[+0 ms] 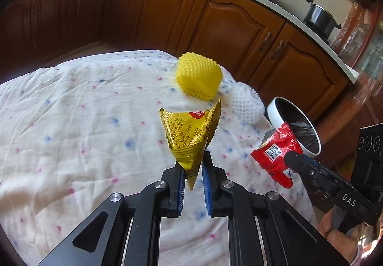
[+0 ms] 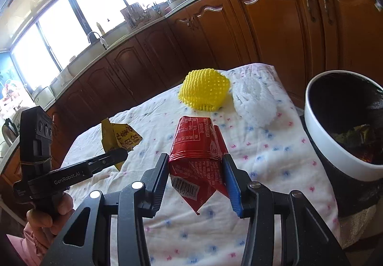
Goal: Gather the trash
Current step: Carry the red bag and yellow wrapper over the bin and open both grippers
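Observation:
My left gripper [image 1: 193, 165] is shut on a yellow snack wrapper [image 1: 189, 132] and holds it above the table; the wrapper also shows in the right wrist view [image 2: 121, 135]. My right gripper [image 2: 195, 170] is shut on a red snack wrapper [image 2: 198, 153], which also shows in the left wrist view [image 1: 275, 153], close to the white-rimmed trash bin [image 1: 275, 110] with a black liner. A yellow foam fruit net [image 1: 197, 75] and a white foam net [image 1: 246, 102] lie on the cloth near the far edge.
The table carries a white cloth [image 1: 71, 122] with small pink and blue marks. The bin [image 2: 318, 127] stands at the table's right edge and holds some trash. Brown kitchen cabinets [image 1: 227, 26] and a counter with pots run behind.

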Demonstrator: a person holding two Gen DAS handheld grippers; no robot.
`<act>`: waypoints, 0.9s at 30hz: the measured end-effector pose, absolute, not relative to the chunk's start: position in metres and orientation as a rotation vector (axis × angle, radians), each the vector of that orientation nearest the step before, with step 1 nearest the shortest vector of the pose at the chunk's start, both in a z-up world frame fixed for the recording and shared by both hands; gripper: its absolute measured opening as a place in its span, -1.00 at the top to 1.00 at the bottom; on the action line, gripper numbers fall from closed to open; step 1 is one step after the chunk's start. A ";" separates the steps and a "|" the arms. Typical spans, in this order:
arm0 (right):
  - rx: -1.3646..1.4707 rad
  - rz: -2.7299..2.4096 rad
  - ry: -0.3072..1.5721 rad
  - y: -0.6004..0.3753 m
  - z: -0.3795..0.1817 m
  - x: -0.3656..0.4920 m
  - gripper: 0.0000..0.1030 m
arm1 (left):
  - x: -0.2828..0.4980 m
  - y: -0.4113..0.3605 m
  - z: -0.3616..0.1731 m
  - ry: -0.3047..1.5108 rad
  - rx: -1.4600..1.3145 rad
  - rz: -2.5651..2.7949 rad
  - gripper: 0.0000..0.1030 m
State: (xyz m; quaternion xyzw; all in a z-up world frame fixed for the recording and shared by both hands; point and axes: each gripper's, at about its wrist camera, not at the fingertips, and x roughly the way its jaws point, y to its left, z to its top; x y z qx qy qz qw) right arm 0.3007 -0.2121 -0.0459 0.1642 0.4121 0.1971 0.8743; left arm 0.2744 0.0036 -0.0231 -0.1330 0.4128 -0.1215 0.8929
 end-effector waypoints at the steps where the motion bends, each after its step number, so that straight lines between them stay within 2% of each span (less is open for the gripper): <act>1: 0.350 0.402 0.858 -0.217 -0.045 0.296 0.11 | 0.272 -0.001 -0.022 0.859 -0.270 -0.266 0.78; 27: 0.460 0.201 0.753 -0.331 -0.027 0.261 0.11 | 0.280 -0.112 0.007 0.829 -0.102 -0.485 0.83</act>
